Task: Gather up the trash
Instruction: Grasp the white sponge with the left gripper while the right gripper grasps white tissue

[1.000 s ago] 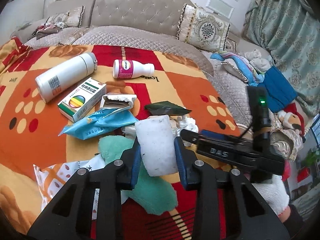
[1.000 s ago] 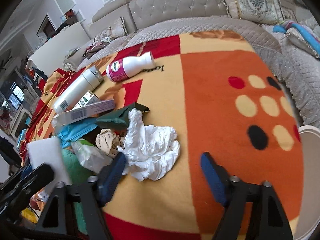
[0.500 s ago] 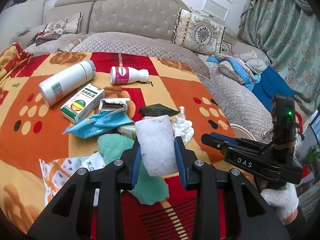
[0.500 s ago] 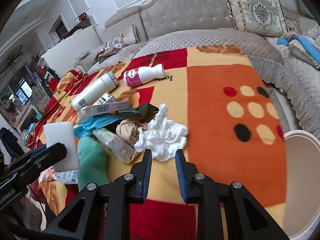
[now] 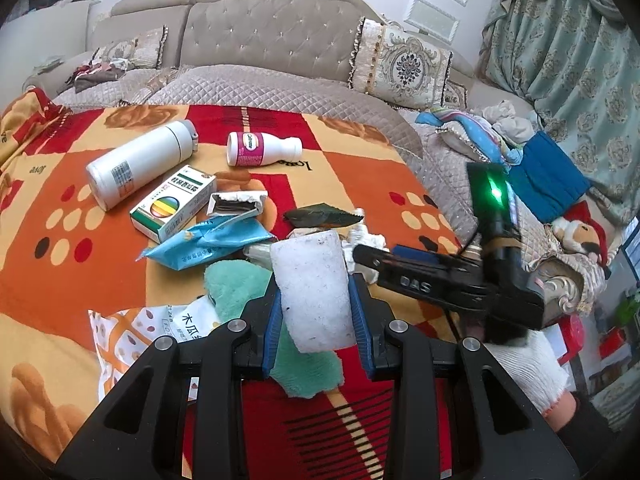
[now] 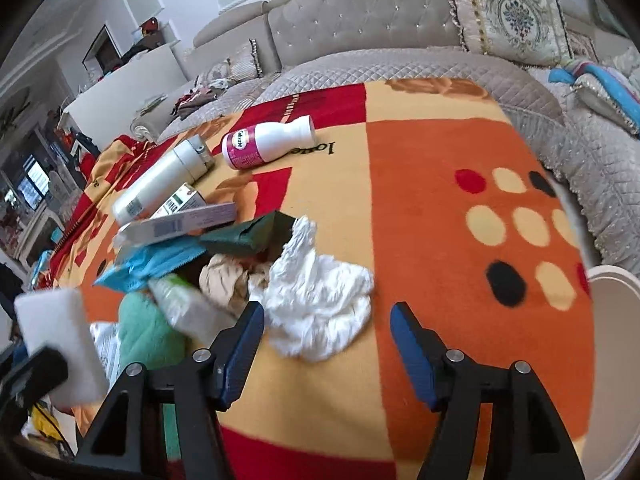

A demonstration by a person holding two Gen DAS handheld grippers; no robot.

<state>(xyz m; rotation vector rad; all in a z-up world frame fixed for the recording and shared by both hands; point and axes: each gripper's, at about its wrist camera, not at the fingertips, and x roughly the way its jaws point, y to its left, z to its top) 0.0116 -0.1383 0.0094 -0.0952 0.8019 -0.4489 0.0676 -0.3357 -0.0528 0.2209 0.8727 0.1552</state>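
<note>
Right gripper (image 6: 326,344), its jaws just reopened and spread empty before the crumpled white tissue (image 6: 320,300) lying on the blanket (image 6: 440,200), is faced with something light and soft, best pinched at its bunched middle.

Open blanket (image 6: 432,184): wide bare stretch from 12 to 3 o'clock of the crumpled white tissue (image 6: 320,300) in the right wrist view; nothing lies there.
Litter heap: tissue, dark green wrapper (image 6: 256,232), blue packet (image 5: 208,244) and teal cloth (image 5: 236,292) crowd together at centre (no gap visible between them).
Far side: white flask (image 5: 140,160), pink-labelled bottle (image 5: 260,151) and medicine box (image 5: 174,208) lie at 10 to 12 o'clock, with bare blanket between bottle and heap.
Right gripper (image 6: 326,344): jaws have just been opening, apart around the tissue's near edge, not pressing it.
Left gripper (image 5: 316,316): foam block (image 5: 314,292) fills its jaws.
Bin rim (image 6: 616,288): at 3 o'clock, path unblocked.
</note>
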